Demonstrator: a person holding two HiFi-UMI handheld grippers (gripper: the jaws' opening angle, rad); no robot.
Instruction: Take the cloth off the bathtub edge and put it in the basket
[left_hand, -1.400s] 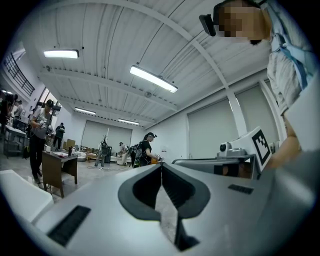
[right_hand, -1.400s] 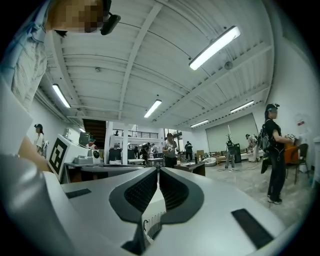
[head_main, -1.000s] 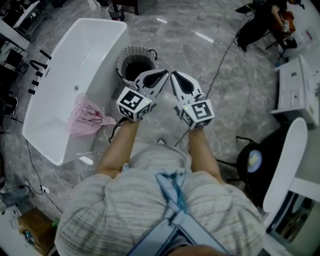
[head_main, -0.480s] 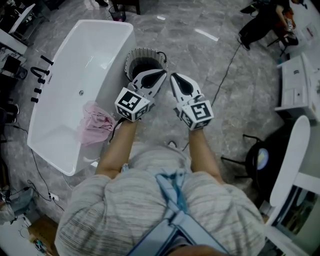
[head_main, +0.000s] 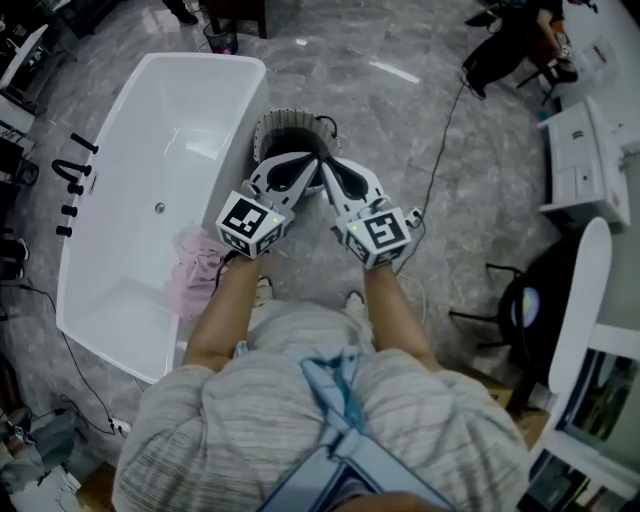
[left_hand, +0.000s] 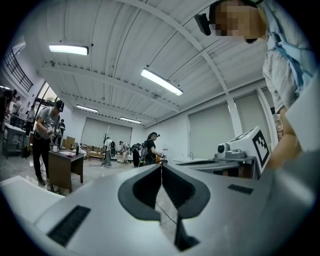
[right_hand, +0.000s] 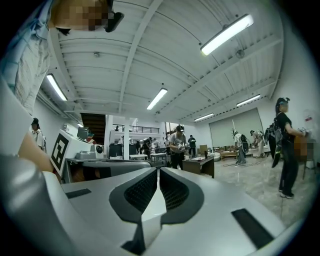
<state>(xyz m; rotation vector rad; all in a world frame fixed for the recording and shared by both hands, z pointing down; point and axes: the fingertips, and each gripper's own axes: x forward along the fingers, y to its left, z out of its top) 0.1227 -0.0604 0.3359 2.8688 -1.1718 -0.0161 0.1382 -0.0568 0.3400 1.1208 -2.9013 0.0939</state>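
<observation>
In the head view a pink cloth (head_main: 194, 272) hangs crumpled over the near right edge of the white bathtub (head_main: 120, 300), just left of my left forearm. The round basket (head_main: 268, 130) with ribbed wall and dark inside stands on the floor against the tub's right side. My left gripper (head_main: 314, 160) and right gripper (head_main: 324, 166) are held side by side, tips nearly touching, above the basket's near rim. Both point level into the room and are shut with nothing between the jaws, as the left gripper (left_hand: 161, 166) and right gripper (right_hand: 158, 171) views show. Neither touches the cloth.
Black tap fittings (head_main: 70, 180) stand at the tub's left side. A cable (head_main: 440, 150) runs over the marble floor at right. A dark stool (head_main: 525, 310) and white furniture (head_main: 585, 165) stand at right. People stand and work at desks (left_hand: 67, 165) far off.
The person has stepped forward: tub, cloth and basket have slid nearer in the head view. Both grippers have drawn closer together and now sit over the basket's near rim. Jaws stay shut.
</observation>
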